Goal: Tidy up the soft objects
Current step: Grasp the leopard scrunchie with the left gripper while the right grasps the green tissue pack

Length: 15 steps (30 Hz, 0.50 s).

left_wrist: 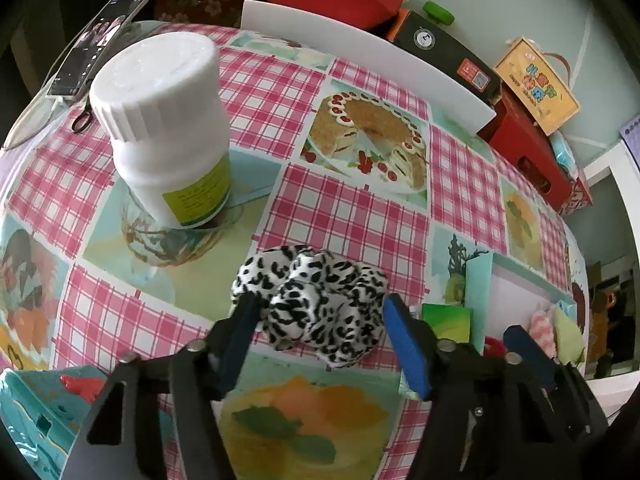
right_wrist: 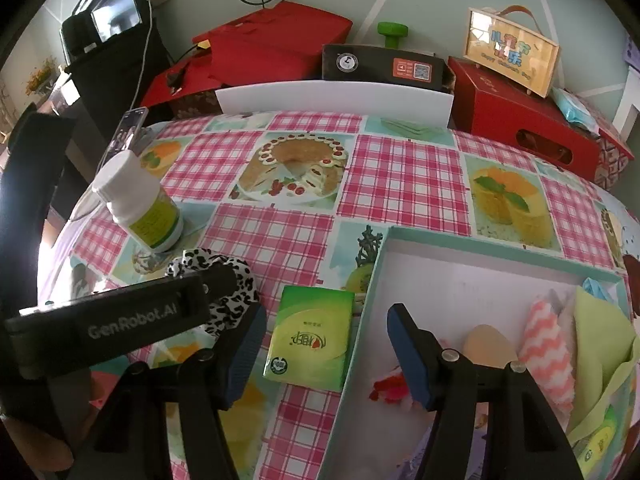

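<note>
A black-and-white leopard-print scrunchie [left_wrist: 316, 304] lies on the checked tablecloth. My left gripper [left_wrist: 320, 302] is down over it, and both blue pads touch its sides. In the right wrist view the left gripper's black body [right_wrist: 120, 320] covers most of the scrunchie [right_wrist: 228, 304]. My right gripper [right_wrist: 326, 312] stands open above a green tissue pack [right_wrist: 312, 340] and the left wall of a teal-rimmed white box [right_wrist: 480, 246]; neither pad touches the pack. Inside the box lie a pink zigzag cloth [right_wrist: 548, 348], a light green cloth [right_wrist: 600, 332], a beige sponge [right_wrist: 488, 344] and a red-and-white fluffy piece [right_wrist: 390, 388].
A white pill bottle [left_wrist: 168, 120] stands on a glass saucer just beyond the scrunchie. A phone [left_wrist: 100, 44] leans at the table's far left. A white board [left_wrist: 360, 56], red boxes [right_wrist: 520, 120] and a black box [right_wrist: 384, 64] line the back edge. A teal object [left_wrist: 32, 412] lies at the near left.
</note>
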{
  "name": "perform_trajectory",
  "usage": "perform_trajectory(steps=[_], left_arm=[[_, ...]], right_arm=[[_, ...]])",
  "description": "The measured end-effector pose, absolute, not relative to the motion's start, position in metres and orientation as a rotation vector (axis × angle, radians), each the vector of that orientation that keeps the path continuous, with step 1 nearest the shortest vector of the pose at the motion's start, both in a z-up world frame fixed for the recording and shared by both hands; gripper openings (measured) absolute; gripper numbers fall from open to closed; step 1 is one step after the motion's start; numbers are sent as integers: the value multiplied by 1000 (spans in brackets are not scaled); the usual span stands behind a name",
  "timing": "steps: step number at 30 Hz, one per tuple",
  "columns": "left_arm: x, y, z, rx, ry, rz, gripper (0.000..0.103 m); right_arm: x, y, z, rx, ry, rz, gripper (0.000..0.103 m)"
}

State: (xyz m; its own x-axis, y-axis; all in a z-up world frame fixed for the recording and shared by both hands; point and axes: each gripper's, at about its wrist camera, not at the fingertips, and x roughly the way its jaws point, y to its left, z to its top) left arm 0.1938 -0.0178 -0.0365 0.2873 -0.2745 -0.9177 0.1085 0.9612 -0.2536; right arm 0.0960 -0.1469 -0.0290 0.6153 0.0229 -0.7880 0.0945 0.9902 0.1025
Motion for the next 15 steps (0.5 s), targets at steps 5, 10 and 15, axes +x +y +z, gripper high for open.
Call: perform_trajectory(steps=[5,10,15], left_arm=[[195,-19,-41,-118,1266,-245,50],[195,-20,-42,-104,1259,-237,41],[195,-17,-41,-118,1256,-223,29]], right_arm=[[96,-148,-30,147,913,-45,67],[96,-148,-31,149,914,-44,67],[97,-147,-32,147,918,-33,67]])
